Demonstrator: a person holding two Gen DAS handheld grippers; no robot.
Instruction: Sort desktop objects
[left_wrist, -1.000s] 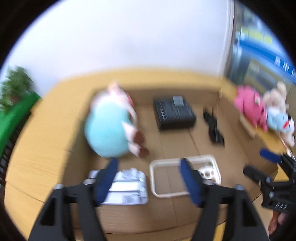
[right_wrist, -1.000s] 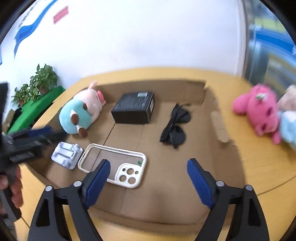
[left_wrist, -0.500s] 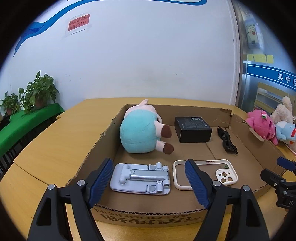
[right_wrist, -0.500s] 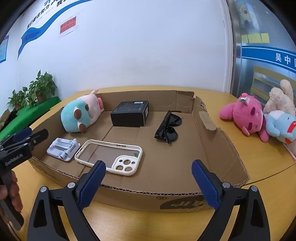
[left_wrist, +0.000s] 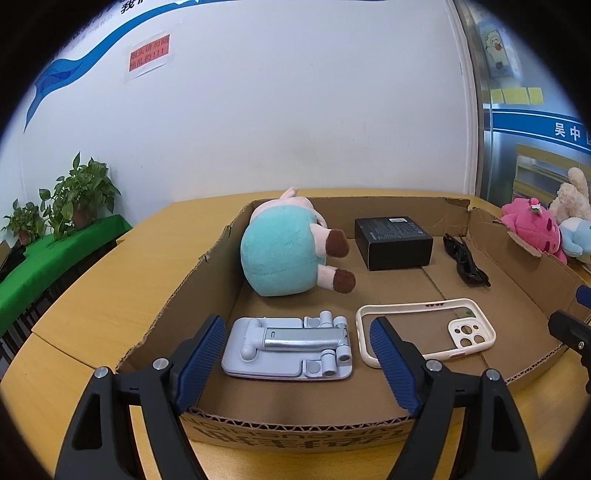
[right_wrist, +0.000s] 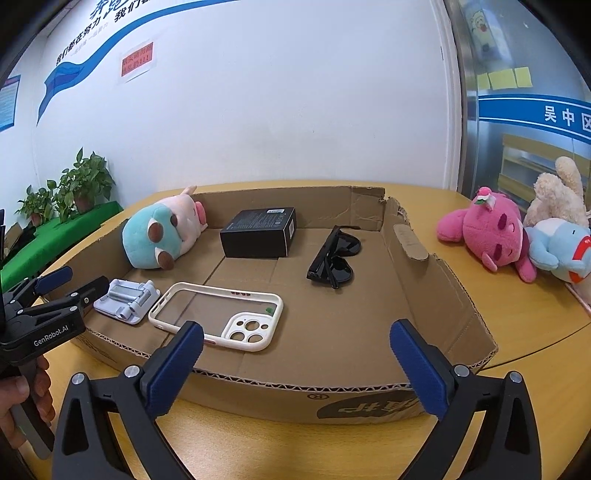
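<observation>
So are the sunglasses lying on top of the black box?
No, the sunglasses lie on the cardboard floor beside the black box, apart from it.

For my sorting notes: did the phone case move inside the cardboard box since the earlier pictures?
No. The phone case lies between the folded stand and the sunglasses, as before; only the camera shifted.

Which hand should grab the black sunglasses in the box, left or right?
Probably the right. The black sunglasses lie straight ahead of the empty right gripper, whose jaws are opening. The left gripper faces the grey folding phone stand, with the sunglasses far off to its side.
</observation>
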